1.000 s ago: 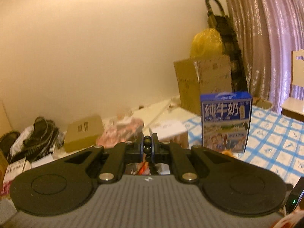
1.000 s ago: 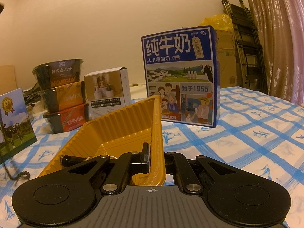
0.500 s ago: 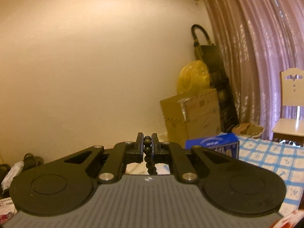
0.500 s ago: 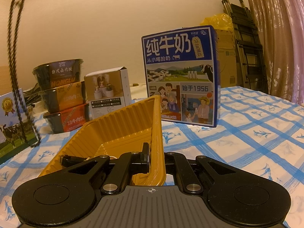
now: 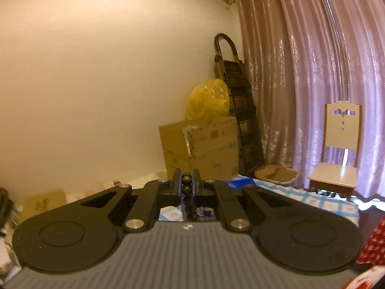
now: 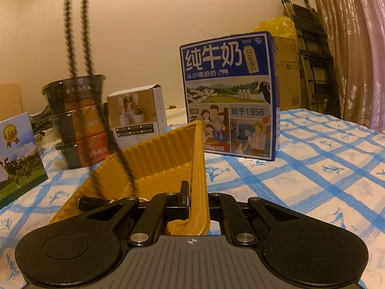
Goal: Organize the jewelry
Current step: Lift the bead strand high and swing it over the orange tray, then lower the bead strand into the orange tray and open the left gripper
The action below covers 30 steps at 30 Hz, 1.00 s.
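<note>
My left gripper (image 5: 186,180) is shut on a dark bead necklace (image 5: 186,185), raised high and facing the wall. In the right wrist view that bead necklace (image 6: 83,48) hangs as a long blurred loop, its lower end over the yellow ribbed tray (image 6: 158,159). My right gripper (image 6: 195,192) is shut on the tray's right wall near the front corner. A dark strap-like item (image 6: 92,201) lies in the tray's near left part, half hidden by the gripper body.
A blue milk carton box (image 6: 228,94) stands behind the tray on the blue-checked tablecloth (image 6: 312,168). At the left are stacked black food bowls (image 6: 77,120), a small white box (image 6: 137,113) and a cow-print card (image 6: 16,154). A wooden chair (image 5: 336,154), curtain and cardboard boxes (image 5: 202,149) stand beyond.
The left gripper has risen and swung right with the necklace; the table sank out of its view. In the right wrist view the necklace lifted off the table at left and now dangles over the tray.
</note>
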Each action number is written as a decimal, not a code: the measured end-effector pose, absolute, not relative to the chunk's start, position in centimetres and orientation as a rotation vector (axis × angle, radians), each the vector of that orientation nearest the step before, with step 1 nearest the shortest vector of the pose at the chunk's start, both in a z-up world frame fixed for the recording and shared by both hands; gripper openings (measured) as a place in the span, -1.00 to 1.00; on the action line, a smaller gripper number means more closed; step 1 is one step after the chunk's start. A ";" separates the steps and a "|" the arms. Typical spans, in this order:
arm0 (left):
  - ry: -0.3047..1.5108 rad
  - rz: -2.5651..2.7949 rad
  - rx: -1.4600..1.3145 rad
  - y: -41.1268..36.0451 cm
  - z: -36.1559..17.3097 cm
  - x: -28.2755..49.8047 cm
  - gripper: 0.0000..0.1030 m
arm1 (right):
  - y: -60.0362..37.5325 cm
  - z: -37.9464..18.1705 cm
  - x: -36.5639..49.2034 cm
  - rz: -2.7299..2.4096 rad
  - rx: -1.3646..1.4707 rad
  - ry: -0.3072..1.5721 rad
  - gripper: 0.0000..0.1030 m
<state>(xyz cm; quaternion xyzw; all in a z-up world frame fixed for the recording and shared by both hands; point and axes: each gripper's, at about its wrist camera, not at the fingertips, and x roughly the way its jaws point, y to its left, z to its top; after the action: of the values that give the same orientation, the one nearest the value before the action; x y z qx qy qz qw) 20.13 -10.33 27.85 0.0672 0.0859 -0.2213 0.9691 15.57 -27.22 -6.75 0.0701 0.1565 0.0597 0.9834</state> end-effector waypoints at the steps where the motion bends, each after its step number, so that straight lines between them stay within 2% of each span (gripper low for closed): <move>1: 0.191 -0.460 0.129 -10.6 27.3 20.5 -0.87 | -27.2 -6.8 15.6 0.120 0.140 0.314 -0.88; 9: 0.425 -0.529 0.051 -12.1 19.4 23.1 -0.88 | -27.1 -6.7 15.6 0.121 0.139 0.315 -0.88; 19: 0.743 -0.479 -0.122 -10.6 6.6 25.8 -0.88 | -27.2 -6.8 15.6 0.121 0.142 0.317 -0.88; 30: 0.819 -0.478 -0.115 -12.2 1.6 26.4 -0.88 | -27.4 -6.8 15.7 0.119 0.142 0.315 -0.88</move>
<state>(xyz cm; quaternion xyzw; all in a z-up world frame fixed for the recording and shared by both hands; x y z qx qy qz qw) 26.40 -12.17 1.62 -0.0552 0.3940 -0.2298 0.8882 15.74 -27.35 -6.84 0.0705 0.1568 0.0591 0.9833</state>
